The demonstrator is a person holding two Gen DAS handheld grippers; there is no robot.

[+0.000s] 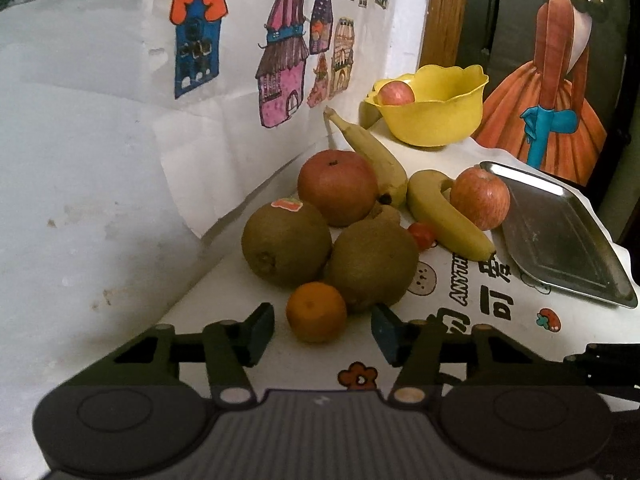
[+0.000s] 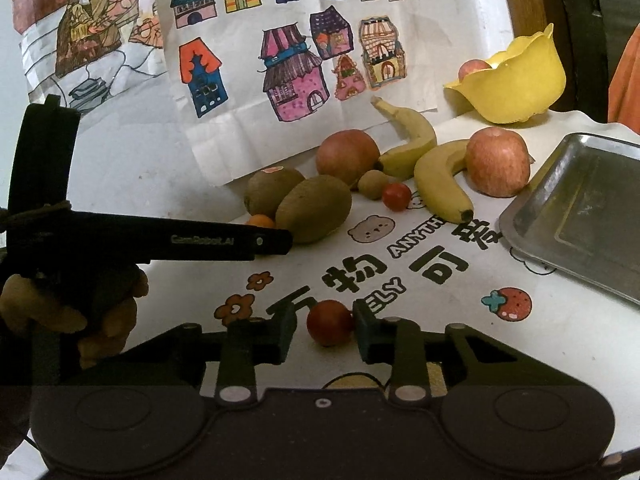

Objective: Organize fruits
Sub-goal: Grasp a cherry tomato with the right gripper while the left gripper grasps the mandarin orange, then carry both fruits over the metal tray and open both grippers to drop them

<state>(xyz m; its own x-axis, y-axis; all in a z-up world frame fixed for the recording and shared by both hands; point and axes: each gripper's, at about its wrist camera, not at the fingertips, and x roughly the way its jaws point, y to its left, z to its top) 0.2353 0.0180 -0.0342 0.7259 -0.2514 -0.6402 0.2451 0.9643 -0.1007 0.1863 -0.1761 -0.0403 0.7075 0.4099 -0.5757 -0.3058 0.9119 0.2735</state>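
In the left wrist view my left gripper (image 1: pixel 323 328) is open, and a small orange (image 1: pixel 316 312) sits on the table between its fingertips, touching neither. Behind it lie two kiwis (image 1: pixel 286 250) (image 1: pixel 374 264), a red apple (image 1: pixel 338 186), two bananas (image 1: pixel 376 158) (image 1: pixel 444 216), a second apple (image 1: pixel 480 198) and a cherry tomato (image 1: pixel 422 235). In the right wrist view my right gripper (image 2: pixel 326 334) is open around another cherry tomato (image 2: pixel 330 322); the right finger touches it and the left stands slightly off.
A yellow bowl (image 1: pixel 436 120) (image 2: pixel 520 92) holding an apple (image 1: pixel 396 94) stands at the back by the wall. A steel tray (image 1: pixel 560 236) (image 2: pixel 588 216) lies at the right. The left tool (image 2: pixel 160 240) and a hand (image 2: pixel 60 312) fill the left side. Drawings cover the wall.
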